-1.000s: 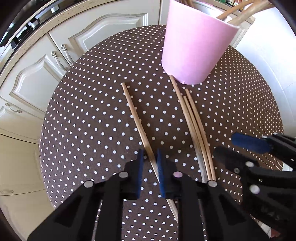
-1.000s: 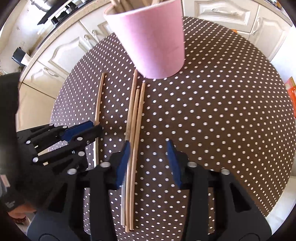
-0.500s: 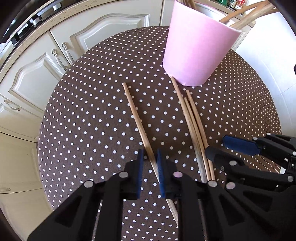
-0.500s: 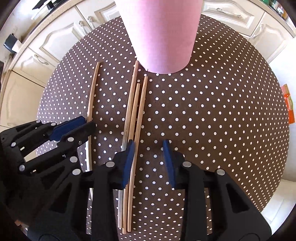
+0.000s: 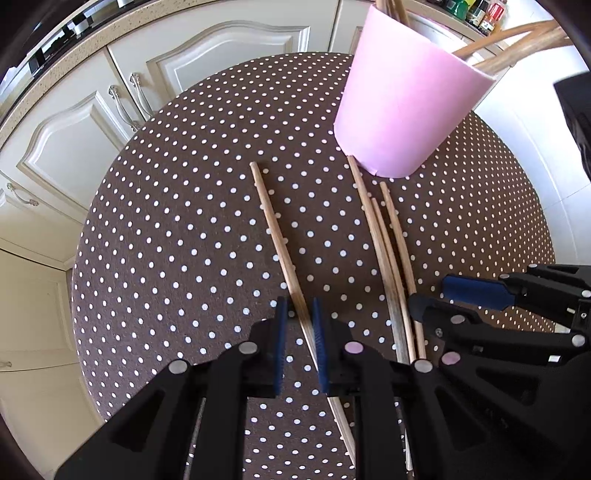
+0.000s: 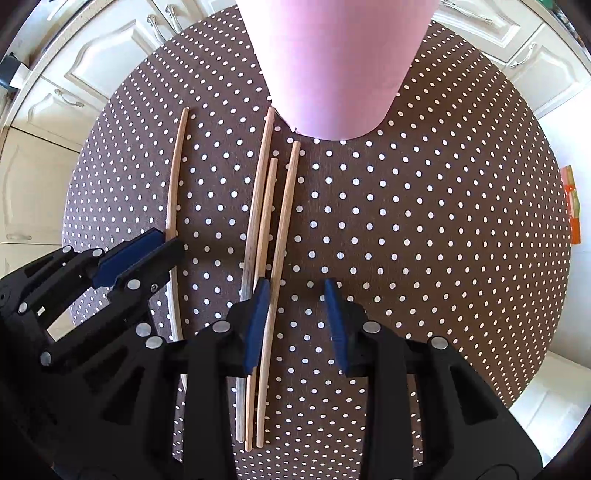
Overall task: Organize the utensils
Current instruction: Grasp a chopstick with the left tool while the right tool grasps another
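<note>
A pink cup with wooden utensils in it stands at the far side of the round dotted table. A single wooden chopstick lies flat on the left. My left gripper straddles it with a narrow gap, pads not pressing. Three chopsticks lie side by side below the cup. My right gripper points down over them, open, with the rightmost stick just inside its left finger.
White cabinet doors with metal handles curve around the table's far and left sides. Bottles stand on a counter behind the cup. An orange object lies beyond the table's right edge.
My right gripper has come down and moved toward the cup, so the rightmost of the three sticks now lies between its fingers; its jaws narrowed slightly. The left gripper has stayed put.
</note>
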